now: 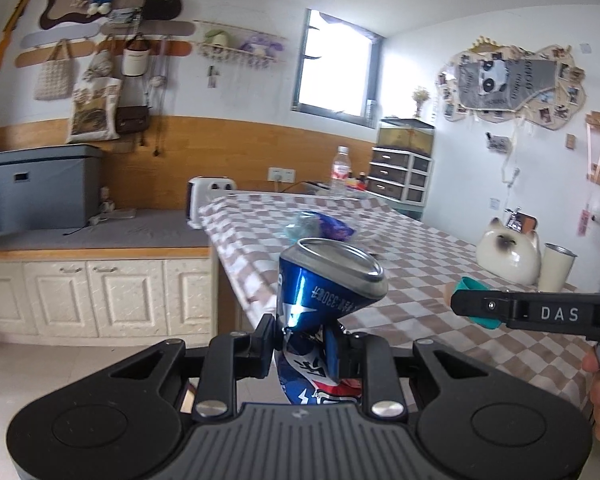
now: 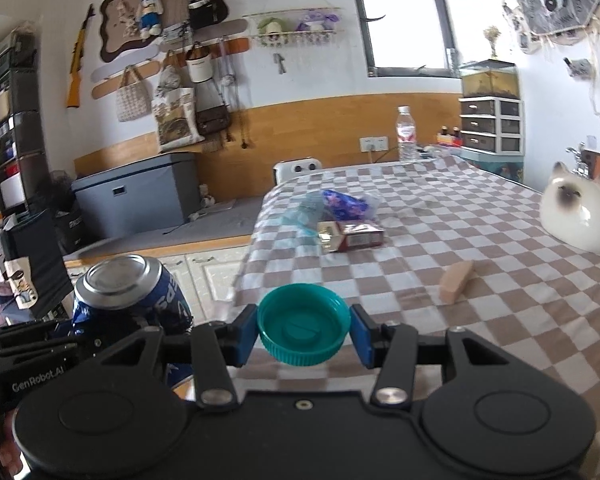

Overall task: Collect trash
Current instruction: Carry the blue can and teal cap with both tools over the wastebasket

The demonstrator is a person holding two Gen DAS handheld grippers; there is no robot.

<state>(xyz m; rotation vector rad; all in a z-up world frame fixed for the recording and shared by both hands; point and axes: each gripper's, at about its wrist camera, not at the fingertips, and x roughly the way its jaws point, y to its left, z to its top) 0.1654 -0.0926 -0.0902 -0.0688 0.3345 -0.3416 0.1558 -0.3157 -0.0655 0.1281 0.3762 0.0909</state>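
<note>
On view are one crushed blue can [image 1: 324, 292], one teal cap [image 2: 303, 328], one cigarette pack [image 2: 350, 236], one plastic bottle [image 2: 407, 134], one cat figurine [image 2: 578, 216] and two grippers.

Bare checked tablecloth [image 2: 480, 320] ahead, wrappers [image 2: 340, 208] and red box [image 2: 356, 236] mid-table (cat figurine [image 2: 576, 216] right)

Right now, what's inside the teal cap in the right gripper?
Nothing visible: the teal cap, held open side toward the camera in the right gripper, shows only its bare moulded inner face. Its outer top is hidden.
</note>
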